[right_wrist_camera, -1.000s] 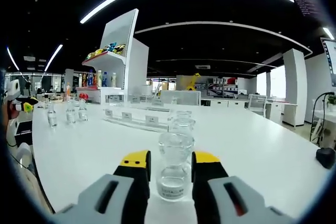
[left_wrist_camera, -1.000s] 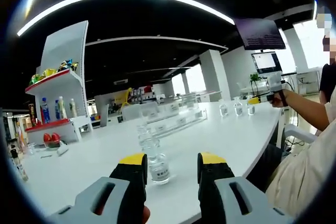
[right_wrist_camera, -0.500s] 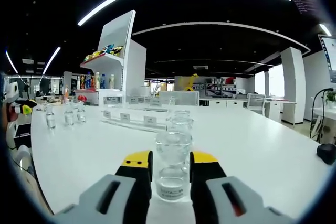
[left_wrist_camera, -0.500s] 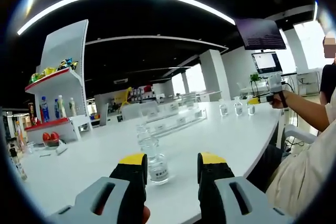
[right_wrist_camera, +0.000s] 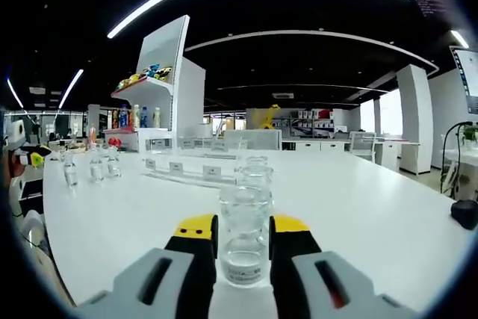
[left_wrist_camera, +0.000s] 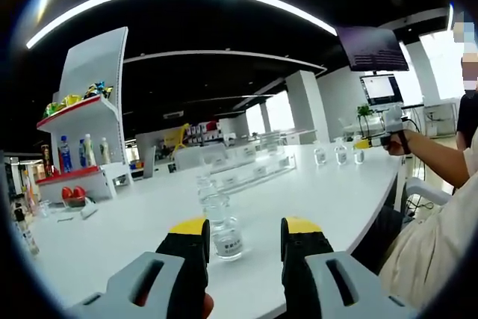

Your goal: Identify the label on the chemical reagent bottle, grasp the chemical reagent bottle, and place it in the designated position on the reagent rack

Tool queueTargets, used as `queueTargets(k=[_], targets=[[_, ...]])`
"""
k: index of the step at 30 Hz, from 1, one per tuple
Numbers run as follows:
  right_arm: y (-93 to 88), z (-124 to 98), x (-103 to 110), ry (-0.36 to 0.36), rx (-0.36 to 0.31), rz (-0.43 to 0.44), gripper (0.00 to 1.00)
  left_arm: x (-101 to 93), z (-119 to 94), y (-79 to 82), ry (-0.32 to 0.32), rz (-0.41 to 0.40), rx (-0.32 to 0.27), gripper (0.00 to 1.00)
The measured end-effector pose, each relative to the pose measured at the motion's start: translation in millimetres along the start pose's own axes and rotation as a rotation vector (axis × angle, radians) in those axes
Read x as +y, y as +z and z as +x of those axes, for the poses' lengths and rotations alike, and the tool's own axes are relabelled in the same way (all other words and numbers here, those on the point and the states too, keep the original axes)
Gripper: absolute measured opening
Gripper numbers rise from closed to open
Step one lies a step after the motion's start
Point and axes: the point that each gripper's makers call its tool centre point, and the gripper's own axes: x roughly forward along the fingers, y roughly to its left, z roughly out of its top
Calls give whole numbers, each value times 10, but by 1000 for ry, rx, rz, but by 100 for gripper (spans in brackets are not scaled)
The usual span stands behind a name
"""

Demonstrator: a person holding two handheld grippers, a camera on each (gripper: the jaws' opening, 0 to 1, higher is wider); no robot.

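The right gripper (right_wrist_camera: 243,238) has its yellow-tipped jaws spread either side of a clear reagent bottle (right_wrist_camera: 243,235) standing upright on the white table (right_wrist_camera: 358,207), close but not clamped. Its small white label (right_wrist_camera: 242,272) is too blurred to read. The left gripper (left_wrist_camera: 246,238) is spread too, another labelled bottle (left_wrist_camera: 223,228) just beyond its tips, the reagent rack (left_wrist_camera: 250,171) further back.

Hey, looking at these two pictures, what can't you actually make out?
- Right gripper view: print on the bottle label, too small and blurred.
- Same view: whether the right tongs touch the bottle.
- Left gripper view: label on the nearest bottle, too small.
- Rack tags, unreadable.
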Motion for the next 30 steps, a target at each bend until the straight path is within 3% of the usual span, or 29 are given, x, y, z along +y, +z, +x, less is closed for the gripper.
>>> queueTargets(k=[13, 30], targets=[[41, 0, -23, -8, -12, 5, 25, -2, 2, 9, -2, 3, -1, 39], [22, -4, -21, 4, -12, 17, 22, -146, -12, 56, -36, 7, -4, 39]])
